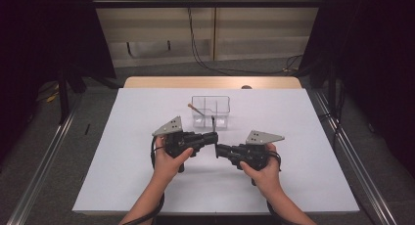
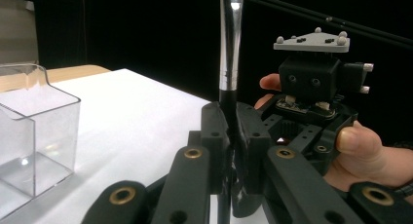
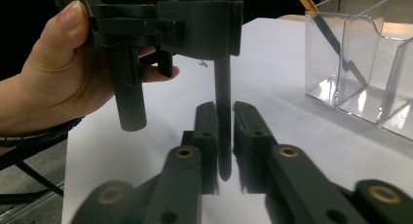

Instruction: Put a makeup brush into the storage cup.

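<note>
High view: a white table (image 1: 122, 176) carries a clear divided organizer (image 1: 211, 111) at about twelve o'clock from the two hands. A brown-handled stick (image 1: 193, 107) leans in its left compartment. The left gripper (image 1: 214, 137) and the right gripper (image 1: 219, 150) face each other at mid-table, tips nearly touching, the left at nine o'clock and the right at three o'clock of the meeting point. A thin dark pen (image 1: 213, 123) stands upright at that point, rising toward the organizer's near wall. Left gripper view: the left gripper (image 2: 229, 136) is clamped on the pen (image 2: 230, 48), whose dark lower shaft sits between the pads and whose shiny metal upper part runs to twelve o'clock out of frame. The person's right hand (image 2: 360, 151) holds the other tool at three o'clock; the organizer (image 2: 34, 131) stands at nine o'clock on the table (image 2: 141, 121). Right gripper view: the right gripper (image 3: 225, 136) has its jaws narrowly parted with the pen's (image 3: 223, 112) lower shaft between them; whether the pads press on it cannot be told. The left gripper (image 3: 221, 51) clamps the pen from above at twelve o'clock, carried by the left hand (image 3: 53, 83) at ten o'clock. The organizer (image 3: 360, 63) is at two o'clock, a dark utensil (image 3: 341, 48) leaning inside it.
</note>
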`<state>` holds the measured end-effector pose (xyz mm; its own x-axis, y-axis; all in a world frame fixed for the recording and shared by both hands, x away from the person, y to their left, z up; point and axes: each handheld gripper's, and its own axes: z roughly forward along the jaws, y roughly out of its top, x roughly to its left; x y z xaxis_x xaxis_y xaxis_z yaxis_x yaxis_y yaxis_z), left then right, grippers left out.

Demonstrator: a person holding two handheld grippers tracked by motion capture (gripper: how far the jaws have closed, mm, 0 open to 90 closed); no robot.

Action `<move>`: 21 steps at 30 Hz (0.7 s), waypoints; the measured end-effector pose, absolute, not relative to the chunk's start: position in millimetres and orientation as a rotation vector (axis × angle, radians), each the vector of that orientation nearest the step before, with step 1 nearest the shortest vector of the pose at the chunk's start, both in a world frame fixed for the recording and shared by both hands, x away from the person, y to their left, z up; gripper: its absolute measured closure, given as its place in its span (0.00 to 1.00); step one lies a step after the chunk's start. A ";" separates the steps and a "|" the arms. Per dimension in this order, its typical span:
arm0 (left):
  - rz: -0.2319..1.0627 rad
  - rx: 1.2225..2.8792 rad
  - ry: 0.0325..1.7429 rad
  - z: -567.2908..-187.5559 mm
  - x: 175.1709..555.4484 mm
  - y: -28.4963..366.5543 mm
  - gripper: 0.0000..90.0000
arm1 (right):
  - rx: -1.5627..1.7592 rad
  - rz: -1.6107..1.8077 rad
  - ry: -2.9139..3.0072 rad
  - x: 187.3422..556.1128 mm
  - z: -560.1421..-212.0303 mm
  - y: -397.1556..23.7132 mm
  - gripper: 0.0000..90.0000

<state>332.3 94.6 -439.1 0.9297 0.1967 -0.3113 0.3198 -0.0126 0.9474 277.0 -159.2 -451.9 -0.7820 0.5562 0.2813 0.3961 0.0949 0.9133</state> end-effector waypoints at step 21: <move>-0.049 1.570 0.424 -433.4 333.2 108.6 0.93 | 0.894 1.734 2.203 275.4 -441.9 -166.8 0.22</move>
<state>333.2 108.6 -433.4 0.9273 0.2358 -0.2907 0.2955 0.0155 0.9552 275.4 -166.8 -441.9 -0.7977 0.5665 0.2065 0.3338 0.1298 0.9337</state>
